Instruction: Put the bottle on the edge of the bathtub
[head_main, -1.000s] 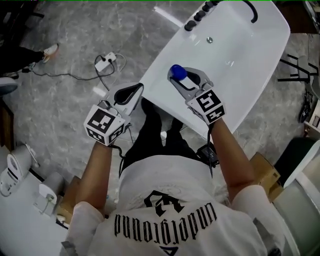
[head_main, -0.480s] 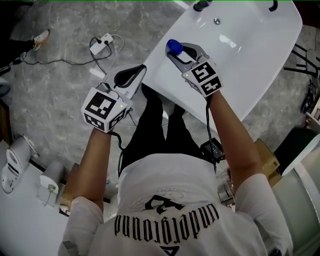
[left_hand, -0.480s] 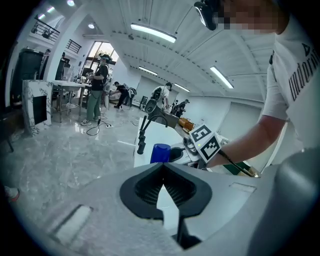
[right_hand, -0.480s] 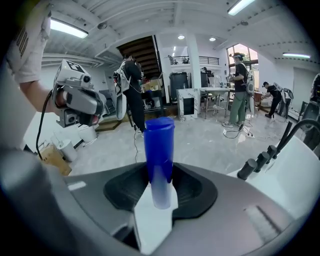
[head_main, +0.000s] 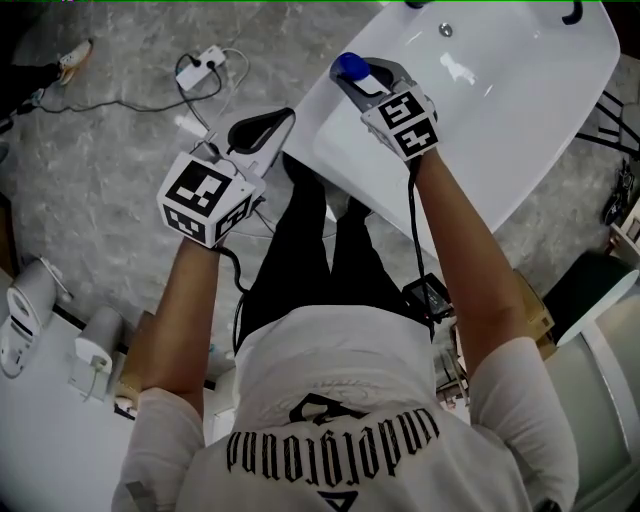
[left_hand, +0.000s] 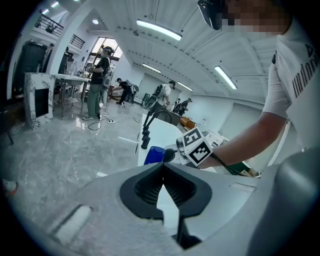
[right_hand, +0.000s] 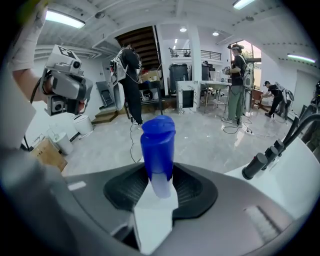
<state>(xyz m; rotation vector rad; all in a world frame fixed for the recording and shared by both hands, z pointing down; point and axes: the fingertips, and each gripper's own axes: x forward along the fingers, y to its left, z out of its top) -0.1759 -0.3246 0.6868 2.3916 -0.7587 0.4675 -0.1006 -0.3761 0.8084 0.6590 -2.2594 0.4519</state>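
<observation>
Blue bottle (right_hand: 158, 145), white bathtub (head_main: 520, 120)

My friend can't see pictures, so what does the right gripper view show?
The right tool grips a blue-capped bottle between its dark pads. The white bathtub with a black knob sits to the right, and people stand on a grey floor far behind.
</observation>
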